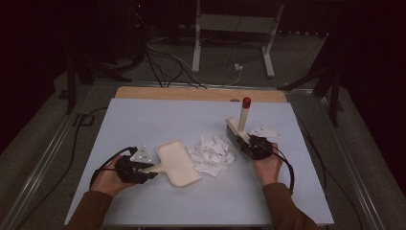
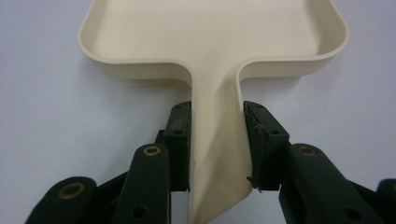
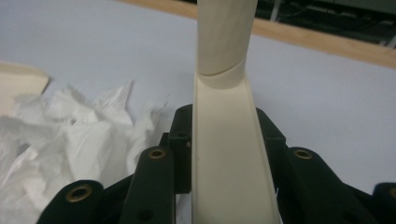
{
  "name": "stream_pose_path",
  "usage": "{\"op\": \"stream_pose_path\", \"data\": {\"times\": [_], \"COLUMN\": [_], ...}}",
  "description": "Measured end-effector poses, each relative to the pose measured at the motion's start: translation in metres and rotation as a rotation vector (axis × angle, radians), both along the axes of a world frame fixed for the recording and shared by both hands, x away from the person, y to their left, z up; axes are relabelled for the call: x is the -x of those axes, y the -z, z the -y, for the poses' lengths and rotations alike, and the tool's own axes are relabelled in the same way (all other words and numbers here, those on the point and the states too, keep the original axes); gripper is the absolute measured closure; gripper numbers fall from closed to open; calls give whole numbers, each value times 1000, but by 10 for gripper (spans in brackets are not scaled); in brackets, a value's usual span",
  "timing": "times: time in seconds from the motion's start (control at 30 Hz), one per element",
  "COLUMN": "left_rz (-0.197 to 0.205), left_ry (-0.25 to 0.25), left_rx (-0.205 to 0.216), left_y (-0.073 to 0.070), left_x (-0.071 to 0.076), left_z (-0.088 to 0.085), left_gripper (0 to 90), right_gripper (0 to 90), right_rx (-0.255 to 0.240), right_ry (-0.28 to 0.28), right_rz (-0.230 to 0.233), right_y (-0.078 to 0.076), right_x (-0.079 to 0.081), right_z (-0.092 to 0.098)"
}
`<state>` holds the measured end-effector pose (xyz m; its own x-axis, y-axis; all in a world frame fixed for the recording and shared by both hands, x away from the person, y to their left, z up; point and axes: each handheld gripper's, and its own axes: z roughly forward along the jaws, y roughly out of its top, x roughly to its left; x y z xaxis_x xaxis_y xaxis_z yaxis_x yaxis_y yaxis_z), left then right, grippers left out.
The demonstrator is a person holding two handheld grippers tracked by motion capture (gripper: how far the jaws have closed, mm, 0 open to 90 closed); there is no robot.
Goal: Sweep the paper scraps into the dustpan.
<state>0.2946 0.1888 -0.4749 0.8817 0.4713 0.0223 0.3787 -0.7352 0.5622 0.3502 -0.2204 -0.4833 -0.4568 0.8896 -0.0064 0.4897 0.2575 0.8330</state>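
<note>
The counter [image 1: 143, 120] carries a cream dustpan [image 1: 177, 163] at seven o'clock, the left tongs [image 2: 217, 140] clamped on its handle. Crumpled paper [image 1: 211, 154] lies just beside its mouth. At three o'clock the right tongs [image 3: 224, 149] grip the brush [image 1: 239, 128]. A hasty sweep could scatter scraps past the pan.

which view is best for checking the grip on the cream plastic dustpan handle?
The left gripper view: the cream plastic dustpan has its handle squarely between the left hand-held gripper pads, both pressing its sides. The high view shows the whole pan on the table, grip too small to judge. The right gripper view catches just a corner at its left edge.
</note>
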Motion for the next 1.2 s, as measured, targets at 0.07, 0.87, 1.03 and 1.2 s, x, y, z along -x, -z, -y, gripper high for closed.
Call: {"op": "stream_pose_path", "data": {"times": [0.07, 0.87, 1.03, 1.2], "left_rz": [-1, -8, -9, -9], "left_ry": [0, -5, -4, -2], "left_rx": [-1, 3, 6, 10], "left_y": [0, 1, 2, 3], "left_x": [-1, -3, -4, -5], "left_z": [0, 1, 2, 4], "left_gripper": [664, 664, 664, 664], "right_gripper": [679, 679, 679, 679], "right_rx": [8, 22, 30, 28], "right_ry": [-4, -5, -17, -17], "right_rz": [-10, -84, -80, -75], "right_y": [0, -9, -9, -8], "right_x": [1, -7, -4, -2], "right_z": [-1, -3, -7, -11]}}
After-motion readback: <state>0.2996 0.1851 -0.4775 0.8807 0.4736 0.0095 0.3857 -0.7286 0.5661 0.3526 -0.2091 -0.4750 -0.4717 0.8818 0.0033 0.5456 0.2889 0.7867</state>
